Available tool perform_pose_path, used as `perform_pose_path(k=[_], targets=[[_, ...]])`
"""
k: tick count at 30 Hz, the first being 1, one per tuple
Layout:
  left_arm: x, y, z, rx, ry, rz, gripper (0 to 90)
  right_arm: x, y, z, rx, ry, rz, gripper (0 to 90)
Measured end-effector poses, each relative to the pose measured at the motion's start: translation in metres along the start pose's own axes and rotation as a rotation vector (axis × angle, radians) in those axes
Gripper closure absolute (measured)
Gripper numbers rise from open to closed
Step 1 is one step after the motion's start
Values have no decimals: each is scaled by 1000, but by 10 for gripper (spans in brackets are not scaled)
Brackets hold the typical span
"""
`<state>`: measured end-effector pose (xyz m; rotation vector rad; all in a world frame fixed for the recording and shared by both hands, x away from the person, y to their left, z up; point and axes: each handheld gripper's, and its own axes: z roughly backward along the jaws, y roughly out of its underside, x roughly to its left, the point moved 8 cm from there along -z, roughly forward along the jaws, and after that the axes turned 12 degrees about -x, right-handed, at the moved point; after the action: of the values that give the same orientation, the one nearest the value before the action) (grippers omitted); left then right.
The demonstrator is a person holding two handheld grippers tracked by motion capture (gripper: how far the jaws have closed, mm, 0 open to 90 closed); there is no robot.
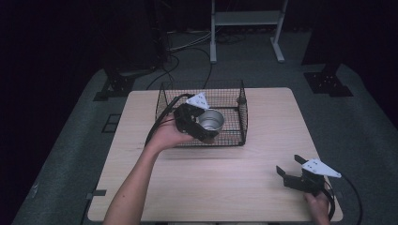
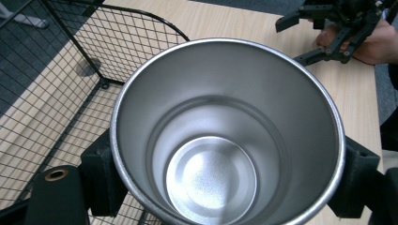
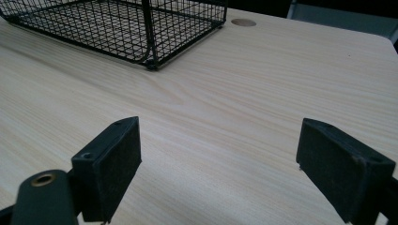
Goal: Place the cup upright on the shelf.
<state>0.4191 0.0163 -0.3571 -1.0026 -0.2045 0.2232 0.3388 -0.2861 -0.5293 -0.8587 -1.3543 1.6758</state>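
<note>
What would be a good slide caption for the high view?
Left tongs hold a steel cup over a wire basket; right tongs rest open on the table.

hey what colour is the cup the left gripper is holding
Plain silver metal, brushed inside; the cup shows best in the left gripper view.

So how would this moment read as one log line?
left tool: gripping steel cup over wire basket | right tool: open, empty, near table edge

A pale wooden tabletop (image 1: pixel 211 187) stood on grey carpet (image 1: pixel 366 136) in a dark room; a white frame (image 1: pixel 246 21) and black cables (image 1: pixel 187 51) lay beyond.
</note>
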Motion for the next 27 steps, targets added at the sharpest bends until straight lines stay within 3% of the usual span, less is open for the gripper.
perform_pose_path(k=[27], targets=[[44,-31,-9,42,-39,8,178,0,0,0,-6,-8,-11,135]])
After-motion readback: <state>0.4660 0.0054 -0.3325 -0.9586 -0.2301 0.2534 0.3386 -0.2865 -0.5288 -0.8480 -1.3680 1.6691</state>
